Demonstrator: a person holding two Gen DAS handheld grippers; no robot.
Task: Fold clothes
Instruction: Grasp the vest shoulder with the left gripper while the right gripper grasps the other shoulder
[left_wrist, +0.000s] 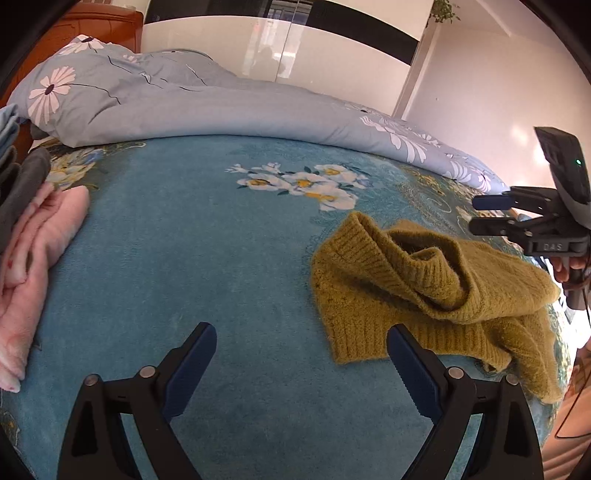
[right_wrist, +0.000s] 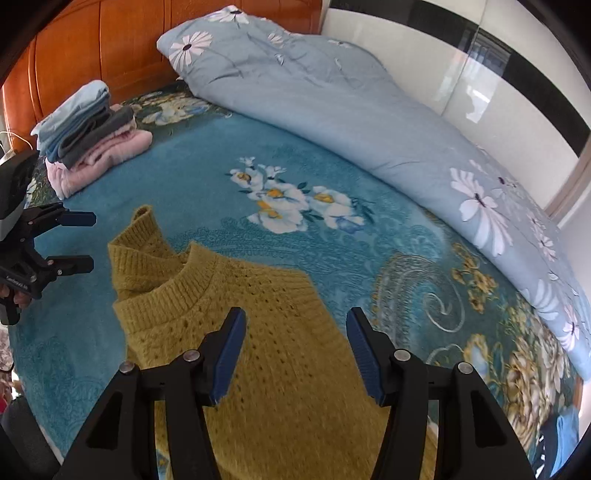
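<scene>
Bright daylight, glare on glossy wardrobe (right_wrist: 480, 74), fisheye edges warped, dark corners

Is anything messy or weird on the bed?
Yes, the mustard-yellow knitted sweater lies crumpled on the teal flowered blanket, its collar bunched and one ribbed part folded over. It looks odd next to the tidy stack of folded clothes by the wooden headboard. Both tongs are open and hold nothing.
</scene>
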